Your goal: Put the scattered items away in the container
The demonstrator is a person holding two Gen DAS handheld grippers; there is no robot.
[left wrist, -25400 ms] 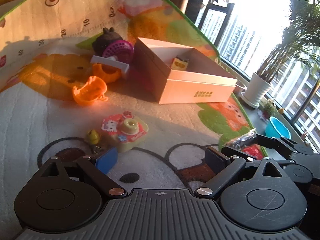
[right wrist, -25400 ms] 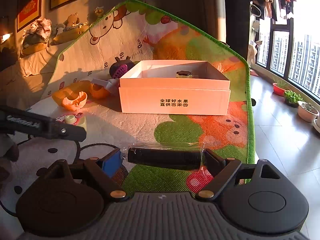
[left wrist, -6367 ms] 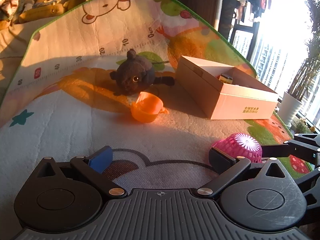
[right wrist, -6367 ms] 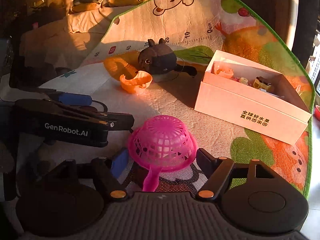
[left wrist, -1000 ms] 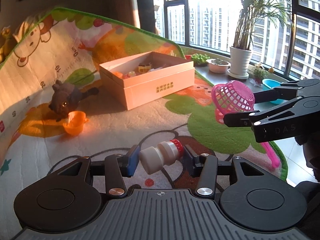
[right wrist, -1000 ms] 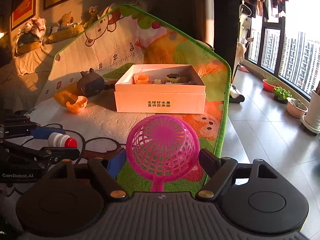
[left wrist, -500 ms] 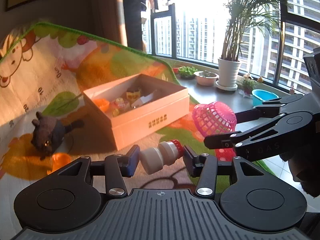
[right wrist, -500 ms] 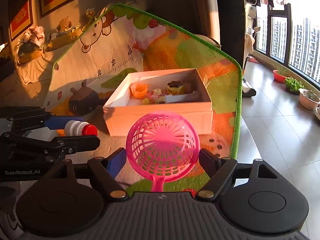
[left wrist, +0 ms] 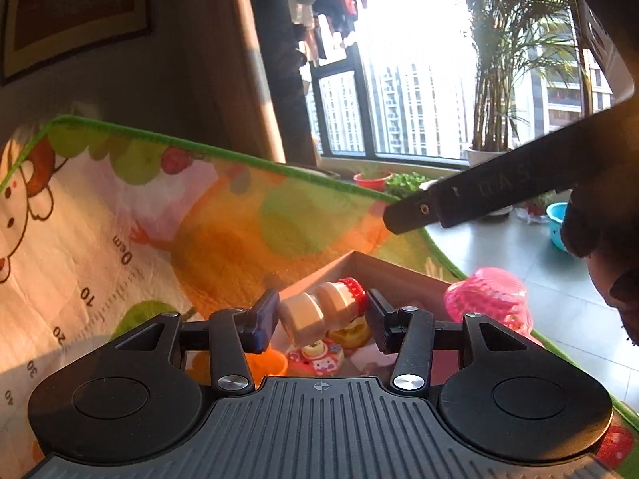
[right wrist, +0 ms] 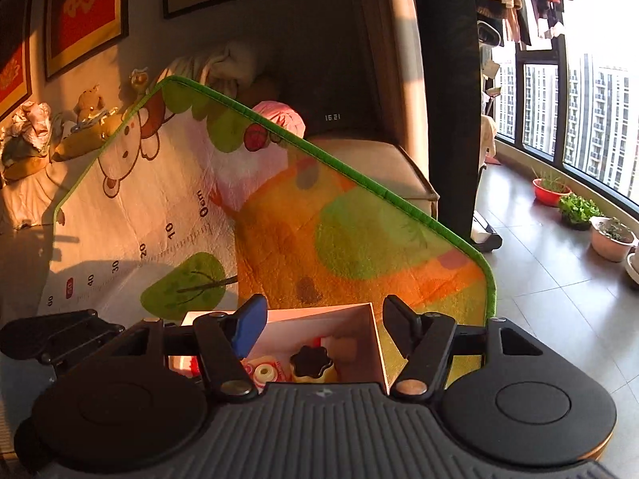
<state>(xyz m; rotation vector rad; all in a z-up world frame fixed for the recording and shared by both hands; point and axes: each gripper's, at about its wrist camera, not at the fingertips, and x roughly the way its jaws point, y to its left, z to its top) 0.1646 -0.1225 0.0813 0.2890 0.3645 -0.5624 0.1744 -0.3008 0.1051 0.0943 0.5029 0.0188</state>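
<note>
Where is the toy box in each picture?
Left wrist view: the box is low in the middle, a bit to the right, just behind the bottle.
Right wrist view: the box is low in the middle, with its far corner and the toys inside showing.
Shared landmark: the "0cm" mark on the play mat, up and to the left of the box in both views.

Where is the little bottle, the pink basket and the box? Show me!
bottle (left wrist: 319, 313), left wrist view, on its pale body between the gripper fingers
pink basket (left wrist: 485, 293), left wrist view, on its mesh dome
box (right wrist: 373, 333), right wrist view, on its inner right wall
</note>
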